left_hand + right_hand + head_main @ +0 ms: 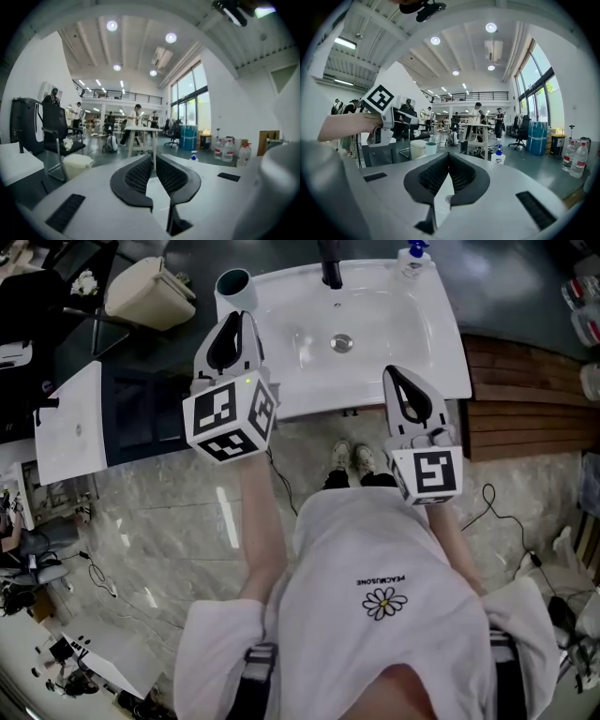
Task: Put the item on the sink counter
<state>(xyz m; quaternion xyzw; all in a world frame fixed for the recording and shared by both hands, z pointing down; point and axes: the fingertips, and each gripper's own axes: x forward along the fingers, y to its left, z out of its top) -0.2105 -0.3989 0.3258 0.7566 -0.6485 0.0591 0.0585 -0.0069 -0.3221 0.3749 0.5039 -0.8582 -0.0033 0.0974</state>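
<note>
A teal cup (234, 287) stands upright on the back left corner of the white sink counter (394, 352); in the right gripper view the cup (430, 148) shows small, behind the jaws. My left gripper (238, 317) hovers just in front of the cup, apart from it. Along its own view, my left gripper (154, 157) has its jaws a narrow slit apart with nothing between them. My right gripper (394, 371) hangs over the counter's front right edge; in its own view my right gripper (449, 155) has its tips touching and holds nothing.
A black faucet (330, 263) and a soap bottle (412, 254) stand at the back of the sink. A beige bin (150, 292) sits to the left, by a white table (75, 423). Wooden slats (525, 399) lie to the right. Cables trail on the floor.
</note>
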